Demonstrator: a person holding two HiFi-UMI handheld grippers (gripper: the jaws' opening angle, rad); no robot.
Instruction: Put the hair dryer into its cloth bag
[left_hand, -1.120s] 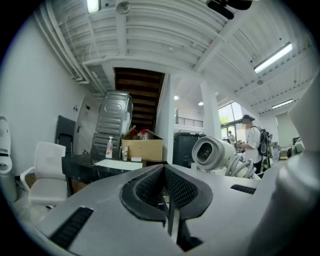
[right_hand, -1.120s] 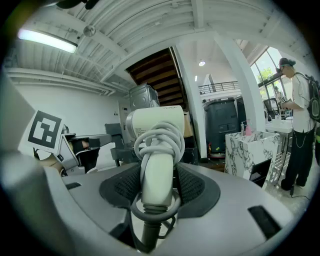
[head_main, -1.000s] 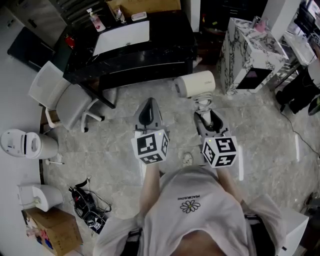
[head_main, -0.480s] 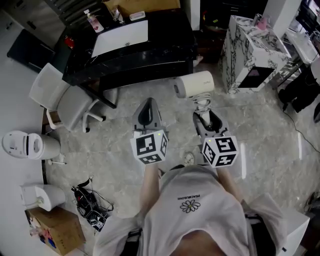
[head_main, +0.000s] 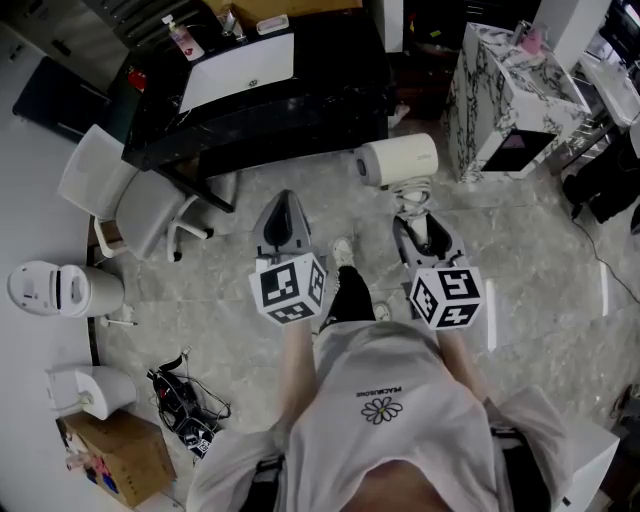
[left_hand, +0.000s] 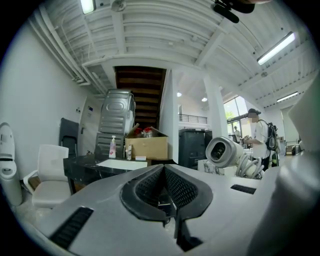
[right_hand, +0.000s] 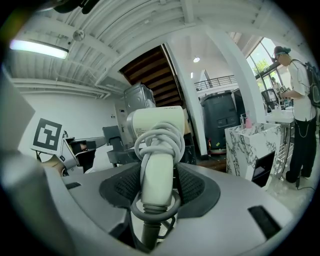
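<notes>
Over the last second the person has stepped forward: a shoe (head_main: 343, 252) and a dark trouser leg now show on the floor between the two tools, where only bare floor lay before, and the black surface (head_main: 300, 105) sits a little closer ahead. The grip itself has not changed. The right tongs (head_main: 420, 225) still clasp the hair dryer (head_main: 397, 160) by its handle, cord wound round it, barrel pointing away over the floor. The left tongs (head_main: 284, 212) stay clenched on nothing. This looks like carrying, with the bagging not yet begun. A flat white thing (head_main: 238, 68) lies on the surface; whether it is the cloth bag cannot be told.
</notes>
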